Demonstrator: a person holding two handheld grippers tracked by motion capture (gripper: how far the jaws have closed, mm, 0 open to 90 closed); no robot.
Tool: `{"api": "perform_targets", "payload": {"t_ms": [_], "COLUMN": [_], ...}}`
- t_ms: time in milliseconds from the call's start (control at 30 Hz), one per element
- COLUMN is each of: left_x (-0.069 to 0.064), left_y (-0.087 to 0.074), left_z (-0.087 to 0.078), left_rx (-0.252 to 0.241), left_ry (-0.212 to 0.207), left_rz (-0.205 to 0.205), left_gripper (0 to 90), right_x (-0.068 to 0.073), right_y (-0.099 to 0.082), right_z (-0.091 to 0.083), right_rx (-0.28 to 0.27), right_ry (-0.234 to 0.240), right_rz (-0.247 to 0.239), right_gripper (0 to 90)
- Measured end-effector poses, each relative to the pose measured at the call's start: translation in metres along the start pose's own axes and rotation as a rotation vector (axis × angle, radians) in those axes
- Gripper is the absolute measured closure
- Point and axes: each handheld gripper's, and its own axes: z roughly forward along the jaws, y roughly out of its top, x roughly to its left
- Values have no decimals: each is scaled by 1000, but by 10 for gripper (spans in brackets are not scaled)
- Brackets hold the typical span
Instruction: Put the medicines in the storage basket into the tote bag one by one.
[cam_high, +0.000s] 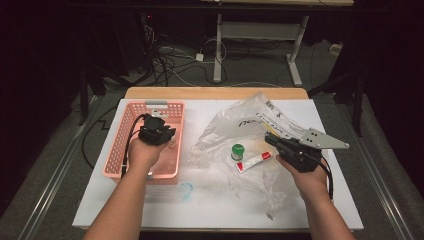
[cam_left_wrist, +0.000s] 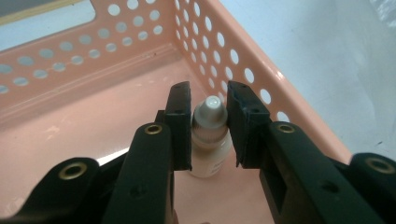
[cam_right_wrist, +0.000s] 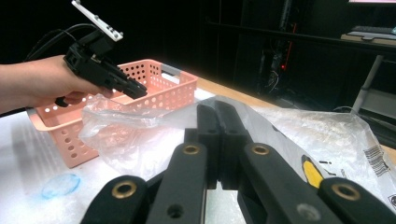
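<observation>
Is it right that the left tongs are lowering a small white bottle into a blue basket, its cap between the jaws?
Not quite: the basket is pink, not blue, as the left gripper view shows. The rest holds: the left tongs reach into it with the small white bottle between the jaws.

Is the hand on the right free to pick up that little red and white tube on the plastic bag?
Probably yes. The tube lies uncovered on the bag, just beside the right gripper, with nothing between them. Its fingers are shut, though, so they would have to open first.
</observation>
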Motion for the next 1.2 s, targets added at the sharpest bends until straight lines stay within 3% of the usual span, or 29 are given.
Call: {"api": "perform_targets", "payload": {"t_ms": [300, 700, 867, 1033, 1200], "left_x": [-7, -33, -46, -60, -70], "left_y": [-2, -15, -24, -33, -39], "left_z": [-25, -62, -82, -98, -109], "left_rx": [-28, -132, -201, -234, -276], "left_ry": [0, -27, -53, -82, -115], "left_rz": [4, 57, 70, 105, 114], "left_gripper": [702, 702, 702, 702, 702], "right_x": [1, 1, 0, 1, 1], "right_y": [-1, -1, 0, 0, 0], "right_z": [1, 0, -1, 0, 0], "right_rx": [1, 3, 4, 3, 3], "right_ry": [0, -2, -2, -1, -2], "right_rz": [0, -4, -4, -1, -5], "right_gripper": [900, 900, 900, 900, 900]}}
